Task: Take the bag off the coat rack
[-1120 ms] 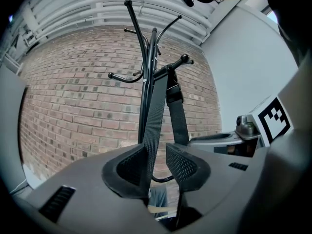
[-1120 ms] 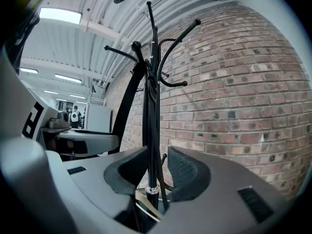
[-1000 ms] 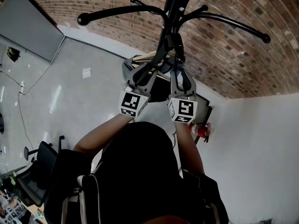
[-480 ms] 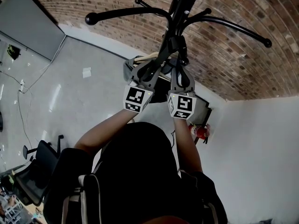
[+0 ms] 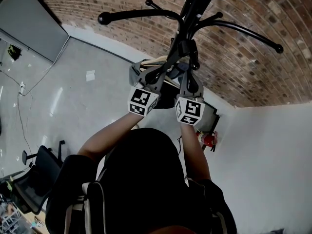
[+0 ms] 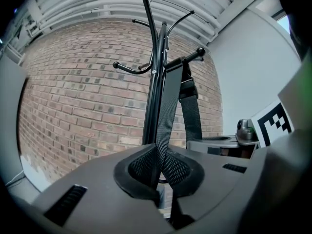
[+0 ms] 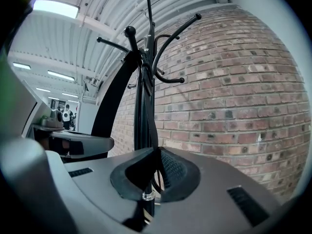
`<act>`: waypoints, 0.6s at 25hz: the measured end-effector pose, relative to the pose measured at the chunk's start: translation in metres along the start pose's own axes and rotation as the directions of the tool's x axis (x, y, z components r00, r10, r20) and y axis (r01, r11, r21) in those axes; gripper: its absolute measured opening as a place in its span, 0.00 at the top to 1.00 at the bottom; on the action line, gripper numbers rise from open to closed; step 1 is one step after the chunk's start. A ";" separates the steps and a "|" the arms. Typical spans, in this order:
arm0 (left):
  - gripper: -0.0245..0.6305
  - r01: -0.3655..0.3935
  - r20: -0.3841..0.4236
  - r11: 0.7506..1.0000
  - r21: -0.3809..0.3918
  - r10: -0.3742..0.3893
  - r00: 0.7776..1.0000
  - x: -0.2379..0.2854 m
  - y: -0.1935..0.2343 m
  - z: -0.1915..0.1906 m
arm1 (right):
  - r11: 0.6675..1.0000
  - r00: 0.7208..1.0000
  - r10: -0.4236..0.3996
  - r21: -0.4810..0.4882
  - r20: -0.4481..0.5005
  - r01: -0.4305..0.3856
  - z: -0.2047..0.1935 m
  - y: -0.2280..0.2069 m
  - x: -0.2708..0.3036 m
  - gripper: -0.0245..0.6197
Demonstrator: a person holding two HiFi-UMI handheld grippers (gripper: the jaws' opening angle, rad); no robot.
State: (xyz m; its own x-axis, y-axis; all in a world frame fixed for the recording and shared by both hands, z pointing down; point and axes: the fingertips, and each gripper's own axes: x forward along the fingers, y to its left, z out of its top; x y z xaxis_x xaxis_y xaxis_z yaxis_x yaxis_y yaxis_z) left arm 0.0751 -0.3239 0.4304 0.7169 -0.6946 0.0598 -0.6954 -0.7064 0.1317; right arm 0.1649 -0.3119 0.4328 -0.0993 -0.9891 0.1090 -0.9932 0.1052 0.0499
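Note:
A black coat rack (image 5: 195, 4) rises above me with curved hooks. The bag's black webbing strap (image 6: 170, 106) hangs from a hook (image 6: 197, 54) and runs down beside the pole (image 6: 152, 96). My left gripper (image 6: 160, 167) is closing, and its pads pinch this strap. My right gripper (image 7: 155, 172) is shut on a thin black strap (image 7: 145, 106) beside the pole (image 7: 141, 130). In the head view both grippers, left (image 5: 168, 67) and right (image 5: 191, 69), are raised side by side against the pole. They hide most of the bag's body.
A brick wall (image 5: 234, 57) stands close behind the rack. A red fire extinguisher (image 5: 208, 139) and a dark box (image 5: 210, 116) sit by the white wall. An office chair (image 5: 36, 174) and floor cables (image 5: 22, 89) lie to the left.
Both grippers have stayed up at the pole. The left one has edged slightly right, closer to the pole. The rack's hooks sit a little further right in the view.

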 end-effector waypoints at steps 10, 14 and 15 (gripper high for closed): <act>0.93 -0.036 0.029 0.998 -0.060 0.038 0.999 -0.015 0.008 0.008 | 0.997 0.998 -0.067 0.047 0.010 0.067 0.013 -0.026 -0.017 0.93; 0.93 -0.040 0.040 0.996 -0.076 0.043 0.998 -0.021 0.009 0.015 | 0.996 0.997 -0.069 0.051 0.035 0.067 0.023 -0.029 -0.025 0.93; 0.93 -0.036 0.044 0.996 -0.084 0.040 0.998 -0.023 0.008 0.017 | 0.996 0.997 -0.070 0.053 0.043 0.067 0.026 -0.030 -0.028 0.93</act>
State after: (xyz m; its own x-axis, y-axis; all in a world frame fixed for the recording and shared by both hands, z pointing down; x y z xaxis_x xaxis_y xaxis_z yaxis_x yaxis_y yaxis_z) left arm 0.0527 -0.3161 0.4129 0.6859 -0.7273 0.0217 -0.7141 -0.6670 0.2126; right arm 0.1958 -0.2905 0.4022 -0.0325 -0.9975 0.0622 -0.9995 0.0328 0.0043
